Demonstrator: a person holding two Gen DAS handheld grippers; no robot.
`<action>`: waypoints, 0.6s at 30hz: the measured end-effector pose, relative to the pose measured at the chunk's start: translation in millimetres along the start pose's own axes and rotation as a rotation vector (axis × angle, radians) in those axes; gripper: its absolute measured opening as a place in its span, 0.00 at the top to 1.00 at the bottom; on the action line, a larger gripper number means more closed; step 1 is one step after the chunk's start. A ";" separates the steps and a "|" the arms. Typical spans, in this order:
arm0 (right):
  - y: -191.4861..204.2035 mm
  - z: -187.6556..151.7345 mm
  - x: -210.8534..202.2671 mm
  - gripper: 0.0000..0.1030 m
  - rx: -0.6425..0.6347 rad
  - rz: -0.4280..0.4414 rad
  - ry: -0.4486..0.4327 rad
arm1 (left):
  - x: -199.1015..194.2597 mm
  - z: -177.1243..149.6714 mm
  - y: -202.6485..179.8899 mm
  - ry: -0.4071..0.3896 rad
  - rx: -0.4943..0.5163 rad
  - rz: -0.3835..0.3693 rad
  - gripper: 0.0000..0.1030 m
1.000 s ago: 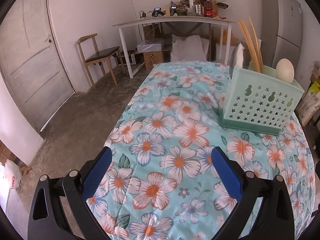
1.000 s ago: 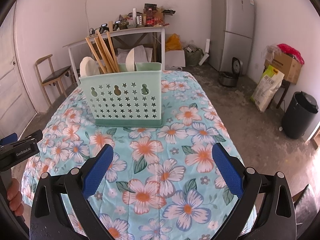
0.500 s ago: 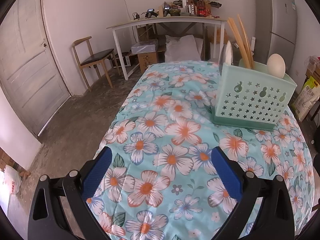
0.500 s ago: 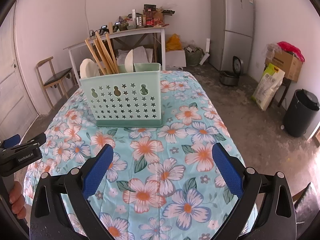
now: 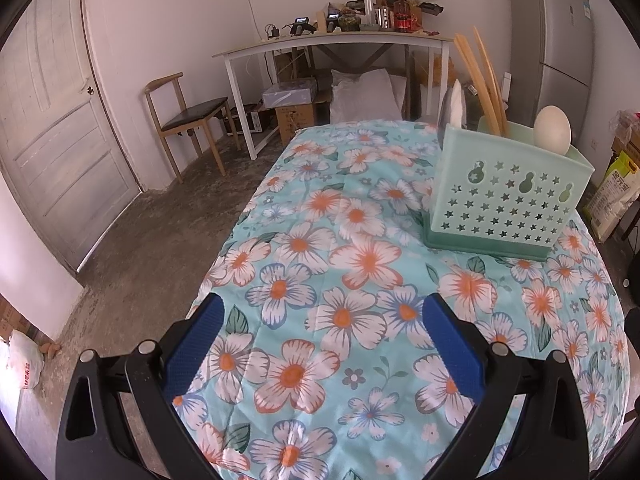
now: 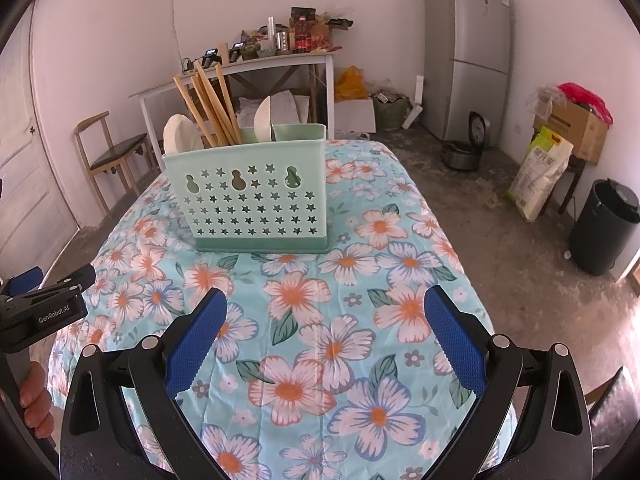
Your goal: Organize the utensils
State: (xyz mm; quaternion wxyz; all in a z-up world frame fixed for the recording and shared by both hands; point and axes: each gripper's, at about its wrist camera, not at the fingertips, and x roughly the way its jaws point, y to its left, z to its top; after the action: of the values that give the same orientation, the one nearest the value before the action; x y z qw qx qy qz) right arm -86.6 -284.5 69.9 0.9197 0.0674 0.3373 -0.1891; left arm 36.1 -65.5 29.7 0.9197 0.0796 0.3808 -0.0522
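Observation:
A mint-green perforated utensil caddy [image 6: 256,196] [image 5: 508,196] stands upright on the floral tablecloth [image 6: 320,320]. Inside it lean several wooden chopsticks [image 6: 212,104] [image 5: 482,80] and white spoons [image 6: 180,138] [image 5: 553,125]. My right gripper [image 6: 324,336] hovers open over the cloth in front of the caddy, with nothing between its blue pads. My left gripper [image 5: 320,340] is open too, near the table's front left, the caddy ahead to its right. The left gripper's body [image 6: 40,308] shows at the left edge of the right wrist view, held by a hand [image 6: 36,400].
A wooden chair [image 5: 188,120] and a door [image 5: 52,140] stand to the left. A cluttered white desk [image 6: 240,72] is behind the table. A grey fridge [image 6: 468,52], a sack [image 6: 540,172] and a black bin [image 6: 604,224] sit to the right.
Both grippers have drawn back slightly from the caddy and stay open. The left wrist view has shifted so the caddy sits a little further away; nothing on the table moved.

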 end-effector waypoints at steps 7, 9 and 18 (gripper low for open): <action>1.5 0.8 -0.3 0.08 -0.009 0.002 -0.003 | 0.9 0.7 1.0 0.001 -0.003 0.000 0.06; 1.4 0.8 -0.9 0.08 -0.011 0.002 -0.005 | 0.7 0.8 1.3 -0.001 -0.004 -0.001 0.06; 2.8 2.2 -3.0 0.08 -0.017 0.005 -0.010 | 0.5 1.3 2.2 -0.002 -0.006 -0.001 0.05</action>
State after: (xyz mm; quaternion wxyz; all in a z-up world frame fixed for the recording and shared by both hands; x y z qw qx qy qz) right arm -86.3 -281.5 73.5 0.9224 0.0593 0.3341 -0.1844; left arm 37.7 -63.6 30.5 0.9203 0.0768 0.3800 -0.0518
